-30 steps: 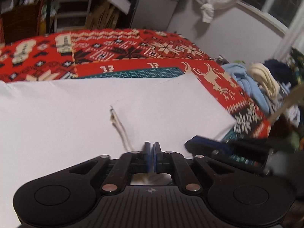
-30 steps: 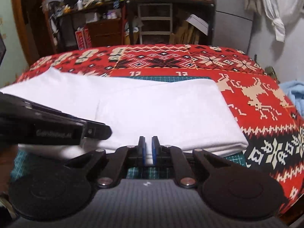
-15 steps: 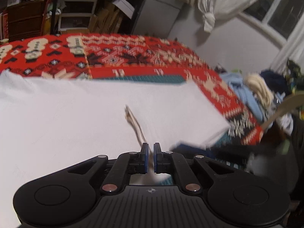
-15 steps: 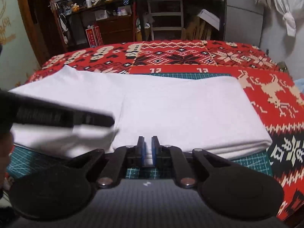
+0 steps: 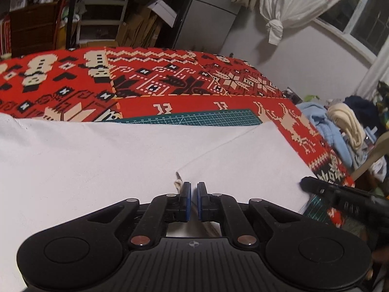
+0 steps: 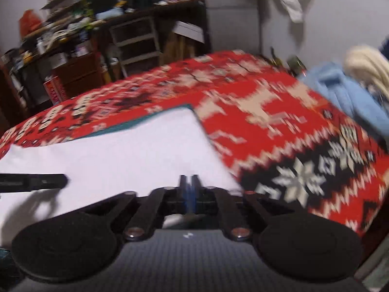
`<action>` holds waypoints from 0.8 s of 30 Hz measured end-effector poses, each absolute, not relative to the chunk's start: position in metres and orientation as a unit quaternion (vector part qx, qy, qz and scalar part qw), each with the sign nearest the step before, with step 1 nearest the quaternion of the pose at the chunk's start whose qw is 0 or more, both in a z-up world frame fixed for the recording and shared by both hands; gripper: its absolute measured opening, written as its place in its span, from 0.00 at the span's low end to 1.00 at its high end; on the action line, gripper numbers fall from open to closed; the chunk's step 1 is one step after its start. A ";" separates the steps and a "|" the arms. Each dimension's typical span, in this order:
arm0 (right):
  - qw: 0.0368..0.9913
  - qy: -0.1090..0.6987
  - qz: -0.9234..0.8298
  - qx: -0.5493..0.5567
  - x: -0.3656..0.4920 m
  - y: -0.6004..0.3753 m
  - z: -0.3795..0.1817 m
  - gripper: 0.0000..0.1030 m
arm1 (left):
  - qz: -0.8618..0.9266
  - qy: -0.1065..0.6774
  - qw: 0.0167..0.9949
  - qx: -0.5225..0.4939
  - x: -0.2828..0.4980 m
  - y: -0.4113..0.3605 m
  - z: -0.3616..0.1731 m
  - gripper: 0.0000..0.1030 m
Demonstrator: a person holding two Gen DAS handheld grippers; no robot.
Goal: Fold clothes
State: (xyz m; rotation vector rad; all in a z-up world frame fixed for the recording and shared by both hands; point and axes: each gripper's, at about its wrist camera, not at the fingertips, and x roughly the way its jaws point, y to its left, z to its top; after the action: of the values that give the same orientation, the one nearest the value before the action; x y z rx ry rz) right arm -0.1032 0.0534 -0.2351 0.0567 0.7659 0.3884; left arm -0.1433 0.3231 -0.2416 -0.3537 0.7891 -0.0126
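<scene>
While the white folded cotton garment lies spread over the green gridded cutting mat on the red, black and cream patterned blanket, the left gripper has its jaws nearly pressed together, pinching a cream-edged fold of that garment between them. Ahead of these jaws a diagonal fold edge runs away to the right. The right gripper, seen through heavy blur, holds its jaws close together at the garment's near edge; whether cloth sits between them I cannot tell. Right of those jaws, the blanket lies bare.
</scene>
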 end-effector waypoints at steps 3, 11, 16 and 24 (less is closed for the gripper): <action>0.907 0.371 0.196 0.034 -0.111 0.039 -0.239 0.00 | -0.011 0.378 0.910 -0.168 -0.146 0.323 -0.237 0.07; 0.911 0.333 0.245 0.006 -0.137 0.060 -0.216 0.02 | -0.051 0.366 0.913 -0.172 -0.158 0.314 -0.218 0.06; 0.896 0.354 0.266 -0.026 -0.143 0.089 -0.231 0.02 | -0.090 0.386 0.906 -0.150 -0.166 0.280 -0.228 0.06; 0.891 0.372 0.258 0.032 -0.154 0.064 -0.238 0.04 | -0.068 0.405 0.895 -0.176 -0.189 0.293 -0.233 0.08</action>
State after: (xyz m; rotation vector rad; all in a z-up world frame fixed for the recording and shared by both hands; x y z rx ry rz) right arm -0.1539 0.0638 -0.2379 0.0666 0.7715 0.5357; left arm -0.1891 0.2928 -0.2330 -0.3658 0.8394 -0.1413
